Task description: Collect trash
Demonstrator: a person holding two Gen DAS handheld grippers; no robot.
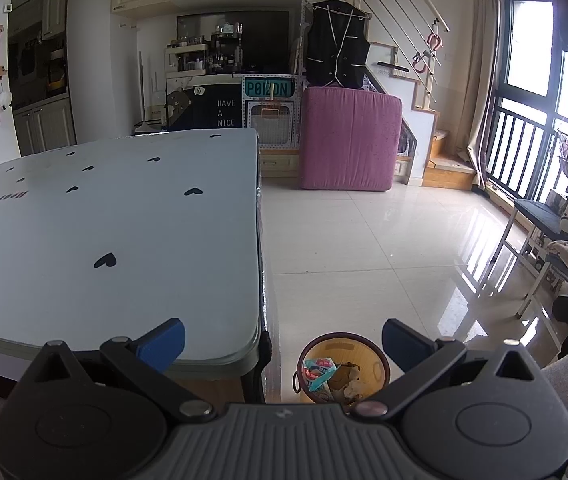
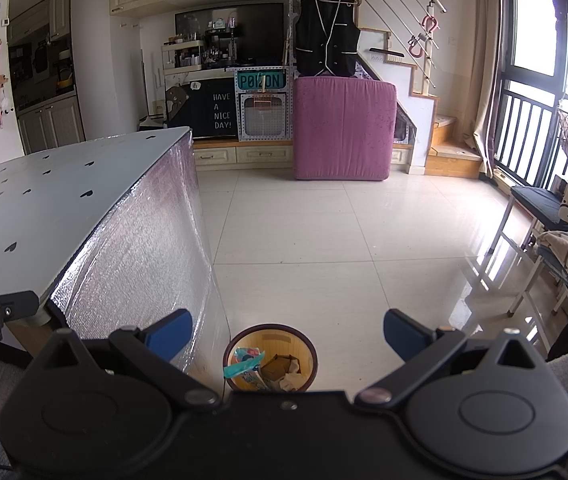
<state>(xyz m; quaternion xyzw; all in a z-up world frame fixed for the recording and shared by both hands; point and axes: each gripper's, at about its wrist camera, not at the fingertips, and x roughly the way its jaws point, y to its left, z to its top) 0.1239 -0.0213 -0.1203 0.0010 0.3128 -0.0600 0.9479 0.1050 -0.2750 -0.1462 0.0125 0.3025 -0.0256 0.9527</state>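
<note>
From the left wrist, the left gripper, blue-padded jaws spread apart and empty, hovers over a round yellow waste bin on the tiled floor holding a crumpled blue-and-red wrapper and brown scraps, while from the right wrist the right gripper, likewise spread apart and empty, faces the same bin.

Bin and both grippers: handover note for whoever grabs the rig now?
Left gripper: open, empty, above the bin.
Right gripper: open, empty, also over the bin.
Bin stands on the floor by the table corner; it holds a teal wrapper, cardboard and crumpled paper.
Done: trash is in the bin; no trash shows on the visible tabletop or floor.
Left: check areas out of view for more trash.
</note>
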